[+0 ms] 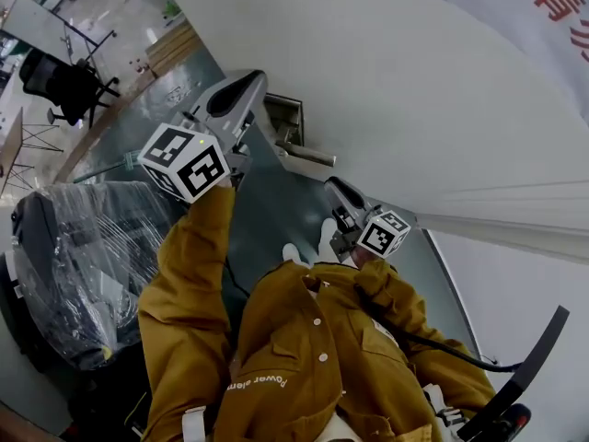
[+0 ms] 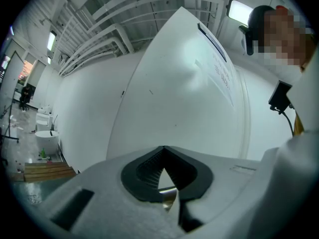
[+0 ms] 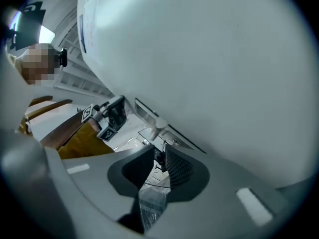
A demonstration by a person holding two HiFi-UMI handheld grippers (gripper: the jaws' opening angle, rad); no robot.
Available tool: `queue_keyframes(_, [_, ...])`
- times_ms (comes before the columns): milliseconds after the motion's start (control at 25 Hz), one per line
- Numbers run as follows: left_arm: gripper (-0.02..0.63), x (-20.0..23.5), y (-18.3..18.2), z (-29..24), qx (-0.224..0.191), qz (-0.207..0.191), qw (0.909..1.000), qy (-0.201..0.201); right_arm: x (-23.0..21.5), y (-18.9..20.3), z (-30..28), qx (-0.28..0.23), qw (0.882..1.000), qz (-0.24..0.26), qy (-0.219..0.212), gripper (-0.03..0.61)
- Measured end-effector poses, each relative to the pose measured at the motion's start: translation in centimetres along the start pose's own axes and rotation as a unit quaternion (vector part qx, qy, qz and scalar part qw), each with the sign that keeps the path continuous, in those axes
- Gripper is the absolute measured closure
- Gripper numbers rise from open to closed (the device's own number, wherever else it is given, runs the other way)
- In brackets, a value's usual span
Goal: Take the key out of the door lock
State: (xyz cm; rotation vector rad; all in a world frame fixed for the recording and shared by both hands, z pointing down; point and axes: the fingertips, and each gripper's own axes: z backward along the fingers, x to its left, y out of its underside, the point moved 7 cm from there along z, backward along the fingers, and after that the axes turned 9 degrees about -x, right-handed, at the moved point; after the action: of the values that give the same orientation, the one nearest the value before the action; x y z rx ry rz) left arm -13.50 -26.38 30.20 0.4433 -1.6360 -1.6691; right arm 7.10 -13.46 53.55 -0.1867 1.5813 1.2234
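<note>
When viewed from the head, door (image 1: 396, 81): white, smooth, filling most of the frame.
Jacket (image 1: 304, 357): mustard, both sleeves up toward the door.
Left gripper (image 1: 250, 83): beside the lock plate; fingers (image 2: 144, 171) meeting at the tips, brass-coloured sliver low in the gap, nature unclear.
Right gripper (image 1: 339, 191): near the handle; fingers (image 3: 182, 166) a slim gap apart, no sure hold on anything.
Lock plate (image 1: 287, 118): silver.
Handle (image 1: 308, 157): silver lever.
Key (image 3: 159, 158): small dark piece seen in the right fingers' gap, under the plate; too small to tell its shape.
</note>
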Motion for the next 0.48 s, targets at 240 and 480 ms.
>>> queue_keyframes(240, [0.614,0.3,-0.2,-0.3,0.017,-0.021,0.9996,0.002,-2.7,3.8,-5.0,0.002,0.994,-0.110,-0.007,0.494])
queue_keyframes(480, [0.614,0.6,0.0,-0.4,0.019,-0.018,0.9996,0.003,-3.4,5.5,-9.7,-0.005,0.985,-0.173,-0.007,0.483])
